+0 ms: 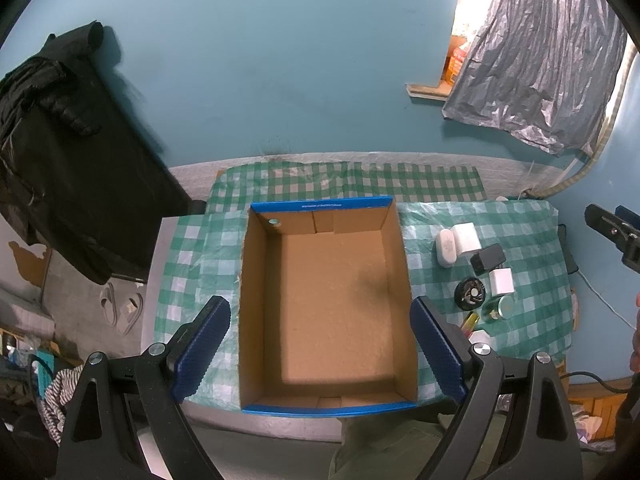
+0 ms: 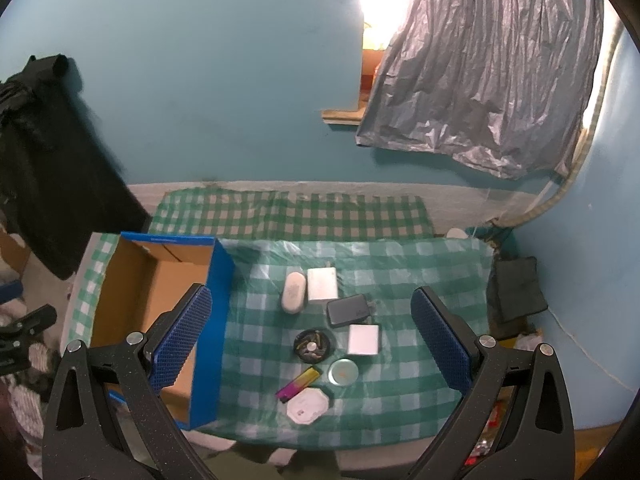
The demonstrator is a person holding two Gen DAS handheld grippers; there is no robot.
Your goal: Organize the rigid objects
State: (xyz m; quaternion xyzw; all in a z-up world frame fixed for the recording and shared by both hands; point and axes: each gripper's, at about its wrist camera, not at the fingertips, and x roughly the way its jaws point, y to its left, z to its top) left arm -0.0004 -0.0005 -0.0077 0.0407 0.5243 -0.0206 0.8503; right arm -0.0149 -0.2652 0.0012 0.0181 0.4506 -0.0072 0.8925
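Observation:
An open cardboard box with blue rims [image 1: 256,280] [image 2: 218,320] sits empty on the green checked tablecloth [image 1: 192,264] [image 2: 400,380]. To its right lies a cluster of small objects: a white oval case [image 2: 293,292], a white block [image 2: 322,284], a black charger [image 2: 347,311], a white cube [image 2: 363,339], a black round disc [image 2: 313,345], a glass round lid [image 2: 343,372], a pink-yellow stick [image 2: 299,384] and a white octagonal piece [image 2: 308,405]. My left gripper [image 1: 320,352] hangs open above the box. My right gripper [image 2: 312,344] is open above the cluster.
A teal wall stands behind the table. Dark clothing [image 1: 60,152] hangs at the left. A grey plastic sheet [image 2: 480,80] covers a window at the upper right. A dark cloth [image 2: 516,288] lies off the table's right edge. Clutter fills the floor on the left.

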